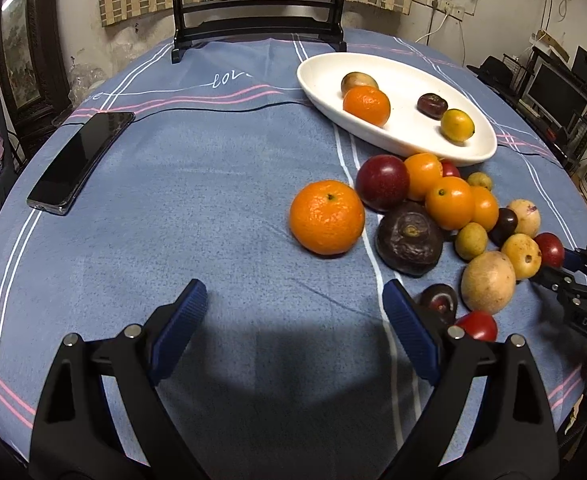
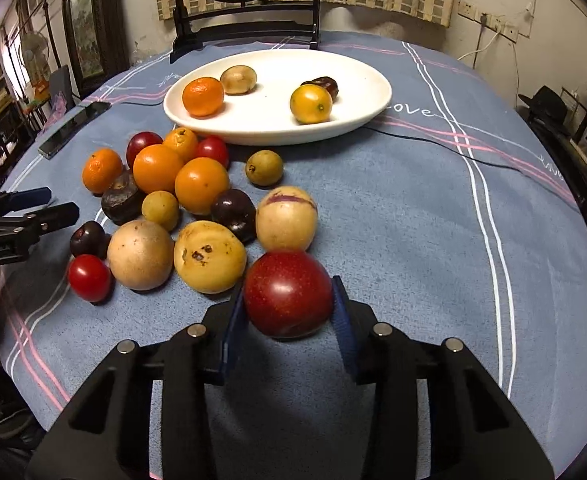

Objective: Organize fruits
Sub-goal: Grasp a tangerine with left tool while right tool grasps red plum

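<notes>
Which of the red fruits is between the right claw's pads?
The large dark-red speckled round fruit nearest the camera; the right claw grips it. The small glossy red fruit lies apart, leftward.

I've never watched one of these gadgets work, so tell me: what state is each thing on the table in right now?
Left claw: open, empty, above bare cloth.
Right claw: closed on the red plum.
Red plum: gripped between the pads.
White dish: holds four fruits, room left.
Loose fruit pile: on the cloth, not yet sorted.
Phone: lying flat, screen dark.
</notes>
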Motion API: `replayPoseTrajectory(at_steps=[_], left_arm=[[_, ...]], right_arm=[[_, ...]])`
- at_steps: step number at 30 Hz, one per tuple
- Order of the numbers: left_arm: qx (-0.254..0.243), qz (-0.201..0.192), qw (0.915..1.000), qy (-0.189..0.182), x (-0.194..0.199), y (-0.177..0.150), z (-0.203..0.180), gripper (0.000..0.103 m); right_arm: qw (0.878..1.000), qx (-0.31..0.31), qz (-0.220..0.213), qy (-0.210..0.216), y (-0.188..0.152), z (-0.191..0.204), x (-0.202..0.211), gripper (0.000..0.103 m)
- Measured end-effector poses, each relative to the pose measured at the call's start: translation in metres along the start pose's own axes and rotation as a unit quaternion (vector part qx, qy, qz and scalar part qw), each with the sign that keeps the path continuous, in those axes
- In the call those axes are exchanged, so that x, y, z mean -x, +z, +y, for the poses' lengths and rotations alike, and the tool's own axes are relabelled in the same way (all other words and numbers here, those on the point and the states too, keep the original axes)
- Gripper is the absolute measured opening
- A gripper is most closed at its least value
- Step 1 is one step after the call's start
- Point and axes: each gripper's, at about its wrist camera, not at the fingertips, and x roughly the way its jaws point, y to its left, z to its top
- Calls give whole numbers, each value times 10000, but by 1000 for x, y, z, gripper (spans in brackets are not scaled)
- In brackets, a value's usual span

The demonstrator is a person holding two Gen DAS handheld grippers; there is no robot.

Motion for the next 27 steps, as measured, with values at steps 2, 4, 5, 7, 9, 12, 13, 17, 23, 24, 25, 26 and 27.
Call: replayPoseTrajectory(at_steps=[2, 4, 5, 7, 9, 12, 13, 17, 23, 24, 25, 26, 27], left_arm=[[-41, 29, 10000, 25, -4, 3, 0, 91], [-82, 31, 10000, 46, -9, 7, -2, 91], [-109, 28, 9999, 52, -11, 9, -3, 91], [-167, 50, 9998, 59, -16, 14, -5, 90], [-206, 146, 9997, -47, -22, 18, -8, 90], [-119, 244, 9996, -113, -32, 26, -4, 89], [-120, 257, 9995, -129, -35, 30, -2, 89], [-332, 178, 9990, -232, -36, 35, -12, 55], [-393, 214, 9987, -227, -31, 34, -23, 44], [-370, 202, 9987, -269, -28, 34, -22, 44], [-385, 145, 9988, -275, -22, 34, -22, 44], [-403, 84, 9988, -257, -17, 35, -22, 44], [-409, -3, 9988, -272, -9, 37, -22, 44]], right_arm=[[9999, -75, -38, 78, -3, -2, 3, 41], [9999, -98, -55, 125, -6, -3, 5, 41], [9998, -100, -61, 153, -8, -4, 7, 41], [9997, -117, -68, 189, -9, -4, 9, 42], [9997, -128, -79, 196, -11, -5, 12, 42], [9995, -150, -108, 241, -11, -7, 14, 42], [9995, -158, -117, 260, -10, -6, 15, 42], [9992, -152, -134, 338, -10, -5, 16, 42], [9990, -173, -204, 357, -8, -8, 23, 41], [9989, -175, -225, 362, -8, -8, 24, 41], [9989, -185, -243, 365, -8, -9, 26, 42], [9988, -198, -272, 358, -6, -11, 28, 42], [9987, -203, -309, 346, -5, -12, 30, 42]])
